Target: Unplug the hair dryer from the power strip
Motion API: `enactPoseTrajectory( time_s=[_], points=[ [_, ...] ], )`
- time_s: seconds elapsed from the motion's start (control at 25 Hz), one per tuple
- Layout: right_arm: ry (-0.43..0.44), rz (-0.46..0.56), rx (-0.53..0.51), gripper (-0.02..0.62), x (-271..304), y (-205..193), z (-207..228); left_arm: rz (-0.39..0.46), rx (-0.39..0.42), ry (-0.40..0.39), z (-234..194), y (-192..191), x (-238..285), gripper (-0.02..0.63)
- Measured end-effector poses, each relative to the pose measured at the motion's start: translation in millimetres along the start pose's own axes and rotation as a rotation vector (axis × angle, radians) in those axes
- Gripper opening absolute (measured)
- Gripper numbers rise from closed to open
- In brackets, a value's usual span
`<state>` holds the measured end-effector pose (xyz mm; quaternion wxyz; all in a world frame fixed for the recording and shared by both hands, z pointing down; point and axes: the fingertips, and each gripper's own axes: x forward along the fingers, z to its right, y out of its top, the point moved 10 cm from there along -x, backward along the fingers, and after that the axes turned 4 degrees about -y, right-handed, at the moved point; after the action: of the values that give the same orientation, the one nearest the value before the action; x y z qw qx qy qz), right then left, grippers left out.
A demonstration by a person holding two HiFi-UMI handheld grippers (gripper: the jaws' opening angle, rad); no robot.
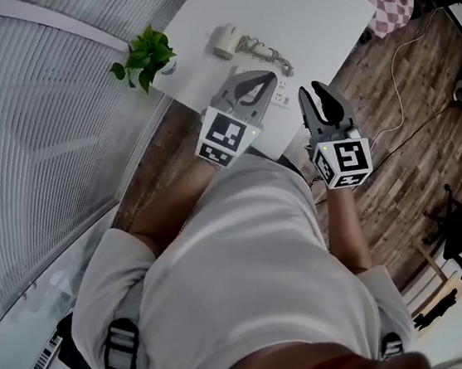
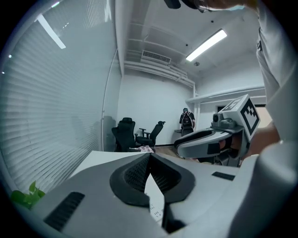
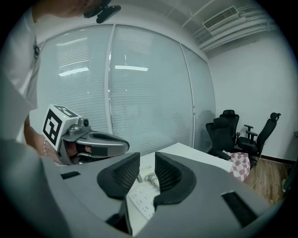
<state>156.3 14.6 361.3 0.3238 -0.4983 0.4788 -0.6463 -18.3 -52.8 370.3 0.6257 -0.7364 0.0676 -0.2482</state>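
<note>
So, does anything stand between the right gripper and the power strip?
Nothing visible does. The right gripper is open and empty, and the power strip lies on the table ahead of it, in plain sight.

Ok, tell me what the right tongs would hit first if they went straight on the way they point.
Probably the white power strip on the table: it shows in the gap between the open right tongs, just ahead and below. Depth is unclear; they might pass over it.
</note>
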Motion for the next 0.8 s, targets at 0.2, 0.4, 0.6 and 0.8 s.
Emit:
enactPoseTrajectory(
  time_s=[0.2, 0.4, 0.6, 0.8],
  points=[
    [0.008, 0.041, -0.017, 0.112, -21, 18, -17, 0.068, 0.018, -0.011, 10, 20, -16, 0.029],
    [0.021, 0.085, 0.001, 0.1, -42, 31, -27, 0.132, 0.038, -0.049, 27, 38, -29, 0.029],
    [0.007, 0.107, 0.01, 0.086, -58, 41, -36, 0.187, 0.029, -0.072, 38, 47, -42, 0.029],
    [0.004, 0.12, 0.01, 0.072, -66, 46, -38, 0.216, 0.032, -0.084, 47, 57, -49, 0.029]
  ],
)
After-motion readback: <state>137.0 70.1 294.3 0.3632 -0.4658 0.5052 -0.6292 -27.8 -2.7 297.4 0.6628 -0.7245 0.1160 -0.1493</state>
